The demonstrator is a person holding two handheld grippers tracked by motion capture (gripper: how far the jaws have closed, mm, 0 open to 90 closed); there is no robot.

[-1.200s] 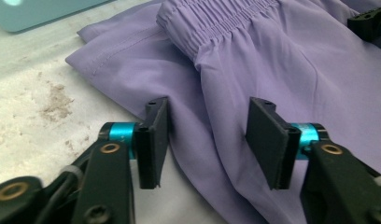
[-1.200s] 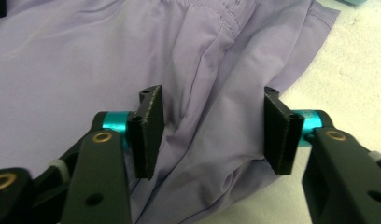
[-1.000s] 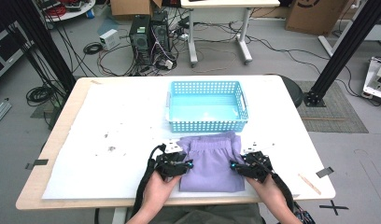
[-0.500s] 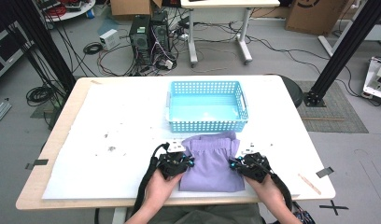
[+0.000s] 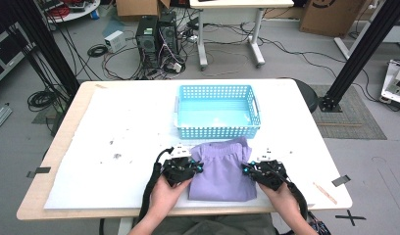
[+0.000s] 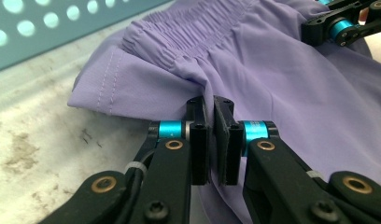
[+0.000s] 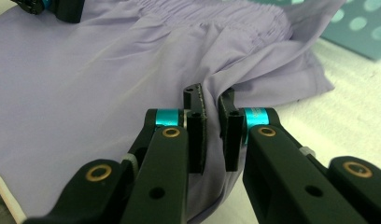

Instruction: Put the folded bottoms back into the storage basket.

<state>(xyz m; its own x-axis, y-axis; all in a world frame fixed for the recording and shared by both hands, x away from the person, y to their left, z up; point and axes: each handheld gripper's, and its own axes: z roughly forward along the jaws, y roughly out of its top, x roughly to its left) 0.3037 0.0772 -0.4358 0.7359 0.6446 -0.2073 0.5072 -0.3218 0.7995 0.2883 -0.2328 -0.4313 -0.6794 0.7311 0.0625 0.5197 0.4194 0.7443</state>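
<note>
Table [image 5: 114,127]: white-covered, scuffed with dark specks on the left half; the work is laid out at the near edge, within easy reach of both hands.

Basket [image 5: 218,111]: light blue, perforated, set at mid-table just beyond the garment, its near wall almost touching the cloth. It is judged to be the destination, since the folded piece lies directly before it.

Purple shorts [image 5: 222,169]: folded flat into a rough rectangle, elastic waistband toward the basket, near edge close to the table's front. The cloth is gripped at both side edges, probably so the fold is kept intact when lifted.

Left gripper [image 6: 211,122]: placed at the garment's left edge, just behind the waistband. Its jaws are drawn narrow, with a ridge of purple fabric pinched between the pads.

Right gripper [image 7: 212,119]: mirrored at the right edge. Jaws likewise nearly closed on a raised fold of cloth.

Symmetric holds are judged to serve an even lift toward the basket.
</note>
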